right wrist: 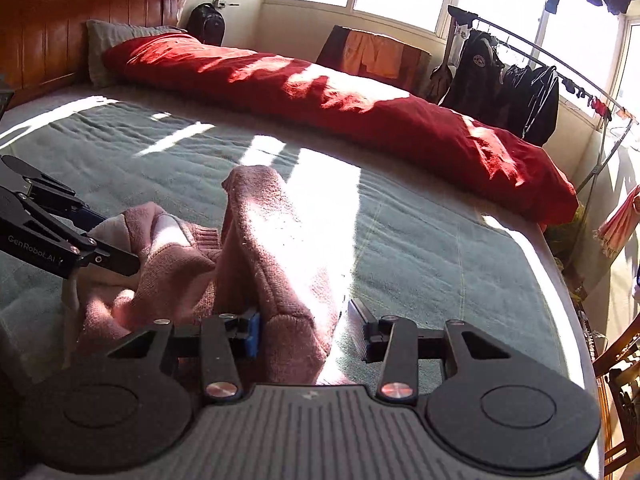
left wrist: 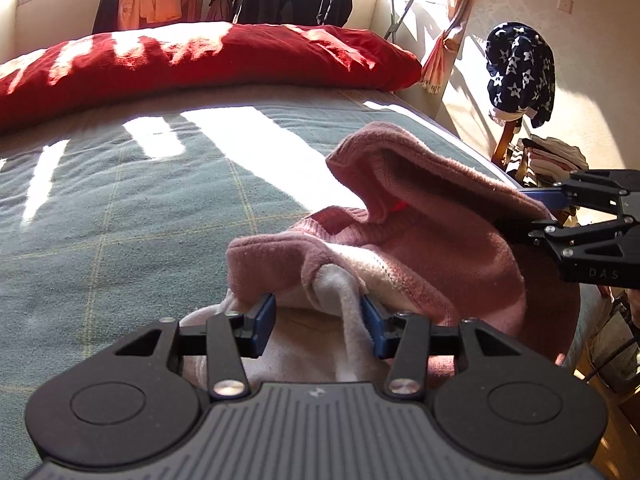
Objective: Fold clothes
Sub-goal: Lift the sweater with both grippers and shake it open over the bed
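Note:
A pink knit sweater with a pale lining lies bunched on the green quilted bed. My left gripper is open, and a white fold of the lining sits between its blue pads. The right gripper comes in from the right, around the sweater's raised edge. In the right wrist view, my right gripper is open, and a thick pink fold of the sweater rests against its left pad. The left gripper shows at the left, at the sweater's other side.
A red duvet lies rolled along the bed's far side. A clothes rack with dark jackets stands by the window. A star-patterned garment hangs over a chair past the bed's right edge. The green bed surface beyond the sweater is bare.

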Tool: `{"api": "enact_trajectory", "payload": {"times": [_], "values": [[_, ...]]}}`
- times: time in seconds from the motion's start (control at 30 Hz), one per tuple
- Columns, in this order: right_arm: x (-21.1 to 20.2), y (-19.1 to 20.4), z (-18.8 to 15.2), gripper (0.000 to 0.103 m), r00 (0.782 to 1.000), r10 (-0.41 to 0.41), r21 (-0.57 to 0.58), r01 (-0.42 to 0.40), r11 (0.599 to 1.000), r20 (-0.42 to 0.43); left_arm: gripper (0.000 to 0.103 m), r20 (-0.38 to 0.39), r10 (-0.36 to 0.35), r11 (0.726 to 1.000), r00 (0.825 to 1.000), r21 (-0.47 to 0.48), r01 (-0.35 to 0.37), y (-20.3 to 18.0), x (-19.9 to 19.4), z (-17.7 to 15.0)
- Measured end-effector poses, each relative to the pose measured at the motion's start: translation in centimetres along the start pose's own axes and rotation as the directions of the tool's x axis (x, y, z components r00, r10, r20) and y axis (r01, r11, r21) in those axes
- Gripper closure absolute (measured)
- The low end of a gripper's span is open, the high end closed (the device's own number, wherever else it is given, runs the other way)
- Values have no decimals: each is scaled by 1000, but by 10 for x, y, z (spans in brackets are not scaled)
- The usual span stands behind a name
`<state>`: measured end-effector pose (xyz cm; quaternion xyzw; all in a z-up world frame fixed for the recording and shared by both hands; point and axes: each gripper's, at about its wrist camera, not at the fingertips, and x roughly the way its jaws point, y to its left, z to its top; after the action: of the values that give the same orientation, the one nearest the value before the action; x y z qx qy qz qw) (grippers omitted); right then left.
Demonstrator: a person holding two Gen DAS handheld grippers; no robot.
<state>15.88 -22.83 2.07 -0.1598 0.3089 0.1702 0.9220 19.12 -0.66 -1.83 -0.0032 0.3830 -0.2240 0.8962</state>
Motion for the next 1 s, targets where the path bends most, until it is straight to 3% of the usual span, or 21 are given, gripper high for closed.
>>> {"api": "enact_trajectory", "payload": {"times": [0.13,0.27,0.33,0.37,0.4,0.47,0.63,0.77,0.9,1.0], "values": [[11,-6,-8,58,998,27,-6,-27,1000,-60,60,-16,-17,999,1000,-40,17,11,-3,-3],[19,-10,3,58,997,49,17,-48,999,-54,59,-21,-83,990,996,-117,80,16,6,12],[25,-11,10,58,996,68,17,-67,998,-60,61,-26,-90,990,996,-110,87,16,7,13],[27,-10,11,60,995,76,10,-76,997,-66,67,-29,-91,991,995,-101,88,15,8,12],[26,-9,10,72,995,78,-3,-78,997,-69,83,-32,-92,992,995,-93,88,15,8,12],[23,-8,8,83,994,79,-29,-82,996,-74,87,-37,-93,993,995,-75,90,14,9,10],[17,-17,1,84,992,81,-43,-85,995,-92,89,-32,-65,996,997,-67,63,23,-3,6],[18,-26,2,84,989,99,-22,-102,995,-108,75,-37,-49,996,998,-70,46,27,0,15],[21,-26,10,78,989,107,-11,-109,994,-97,42,-44,-43,995,998,-87,39,29,9,28],[24,-25,19,76,990,112,-5,-113,994,-89,44,-62,-38,994,997,-104,31,31,17,37]]}}
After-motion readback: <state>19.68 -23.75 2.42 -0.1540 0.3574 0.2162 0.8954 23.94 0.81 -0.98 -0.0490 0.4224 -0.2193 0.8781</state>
